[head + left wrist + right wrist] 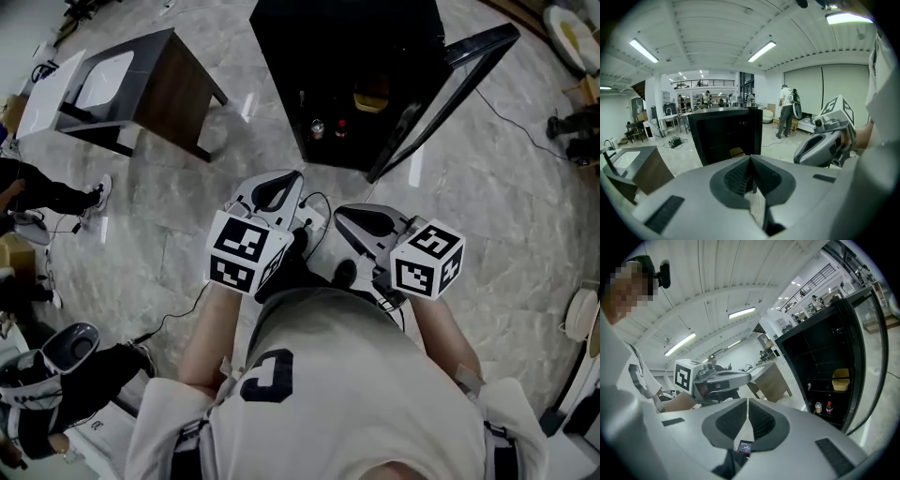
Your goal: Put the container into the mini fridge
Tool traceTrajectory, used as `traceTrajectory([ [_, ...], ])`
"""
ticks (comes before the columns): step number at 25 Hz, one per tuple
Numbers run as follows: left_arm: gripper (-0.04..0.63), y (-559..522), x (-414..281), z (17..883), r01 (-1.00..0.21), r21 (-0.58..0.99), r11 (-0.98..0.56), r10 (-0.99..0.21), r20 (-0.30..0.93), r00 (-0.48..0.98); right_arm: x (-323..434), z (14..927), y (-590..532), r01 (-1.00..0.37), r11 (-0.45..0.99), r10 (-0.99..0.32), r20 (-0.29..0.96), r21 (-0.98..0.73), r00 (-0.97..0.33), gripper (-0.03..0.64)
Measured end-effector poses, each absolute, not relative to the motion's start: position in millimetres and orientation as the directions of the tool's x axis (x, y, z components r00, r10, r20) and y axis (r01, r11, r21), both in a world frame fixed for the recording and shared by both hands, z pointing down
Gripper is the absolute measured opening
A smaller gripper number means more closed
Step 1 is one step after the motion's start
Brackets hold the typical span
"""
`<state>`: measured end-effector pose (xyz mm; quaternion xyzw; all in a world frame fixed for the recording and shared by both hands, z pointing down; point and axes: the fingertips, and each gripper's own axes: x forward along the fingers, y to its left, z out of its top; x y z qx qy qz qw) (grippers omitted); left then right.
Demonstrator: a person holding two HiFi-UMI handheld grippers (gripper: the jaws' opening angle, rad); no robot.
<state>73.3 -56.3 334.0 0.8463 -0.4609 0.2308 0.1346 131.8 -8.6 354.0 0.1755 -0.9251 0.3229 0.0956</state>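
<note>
1. Worktop point(173, 89): one dark worktop with one white basin point(105, 79) is found at the far left, well apart from the fridge. Nothing belonging to the task is seen on it.
2. Left tongs point(751, 164): the jaws are clenched together and nothing is gripped between them. They are held in front of the person's torso, pointed towards the fridge and well apart from it.
3. Mini fridge point(281, 56): one black unit is counted. Its one door point(441, 96) is swung open to the right, so the shelves are exposed.
4. Container point(372, 97): one yellow container is located on an upper shelf inside the open fridge, so the placing is judged to be done.
   - It is judged to be a light plastic tub, stiff at the rim, with thin walls that may flex.
   - Its smooth surface is expected to slip under a weak grip.
   - If it is handled again, hold is best taken across the rim or on one side wall, with moderate pressure.
   - Whether it is filled cannot be told.
5. Drinks: two are counted on the shelf below the container, one can point(317, 128) and one bottle point(339, 128), side by side. Both are judged easy to topple.
6. Right tongs point(746, 405): the jaws are clenched shut and empty. They are held just beside the left tongs.
</note>
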Motion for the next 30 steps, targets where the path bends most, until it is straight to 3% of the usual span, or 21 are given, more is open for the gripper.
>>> traceTrajectory([
  [7, 0.055, -50.9, 45.6, 322.1, -0.831, 0.014, -0.556, -0.721, 0.49, 0.49, 96.8, 345.2, -3.6, -0.388, 0.751, -0.272, 0.285, -0.534, -0.919, 0.037],
  [16, 0.055, -48.4, -8.0, 300.9, -0.788, -0.031, -0.615, -0.719, 0.433, 0.543, 40.1, 304.5, -22.7, -0.456, 0.79, -0.407, 0.204, -0.411, -0.89, 0.037],
  [30, 0.055, -50.5, -31.8, 287.7, -0.75, -0.01, -0.661, -0.696, 0.383, 0.608, 40.0, 262.7, -32.0, -0.553, 0.772, -0.523, 0.181, -0.315, -0.833, 0.031],
])
